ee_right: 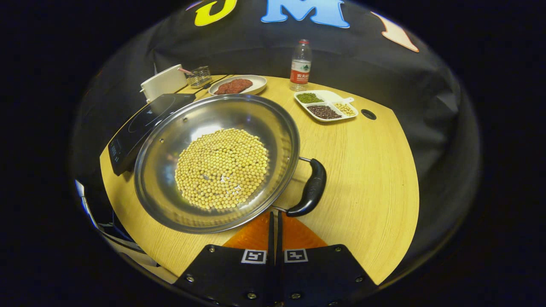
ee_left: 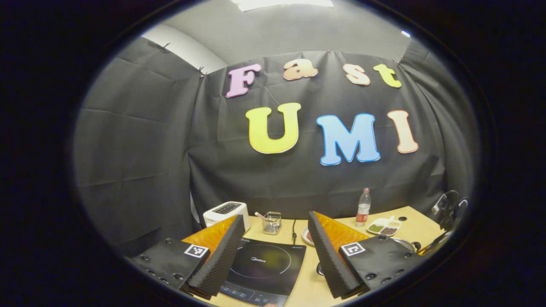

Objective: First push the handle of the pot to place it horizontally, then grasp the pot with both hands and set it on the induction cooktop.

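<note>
I have the left gripper (ee_left: 276,256) raised over the near edge of the table (ee_left: 409,221), fingers spread wide apart w/ nothing between them. Through the gap I see the cooktop (ee_left: 264,268) flat on the table directly below and ahead. Behind it, near the back wall: toaster (ee_left: 226,212) at left, small glass jar (ee_left: 271,222) beside it, power cord (ee_left: 294,230) running to the cooktop. A plate (ee_left: 308,236) edge shows just past the right finger. Further right: water bottle (ee_left: 363,207) upright, divided dish (ee_left: 384,227) of beans next to it.

Right gripper (ee_right: 275,217): fingers are pressed together, nothing between them, tips just at the pot rim near the lower end of the handle (ee_right: 310,189). Cannot tell if the tips touch the rim.

The pot (ee_right: 170,140) sits on the table (ee_right: 367,170), approx. centre in the right gripper view, a steel pan w/ a heap of soybeans (ee_right: 222,168) in the middle. It is not on the cooktop (ee_right: 140,128); the cooktop lies just beside it at left, and the rim appears to overlap its near corner. The handle is on the pot's right side.

Beyond the pot: plate of reddish food (ee_right: 236,85), toaster (ee_right: 164,82), glass jar (ee_right: 199,76). Bottle (ee_right: 301,66) stands at the back; divided dish (ee_right: 326,105) lies in front of it, well apart from the pot.
</note>
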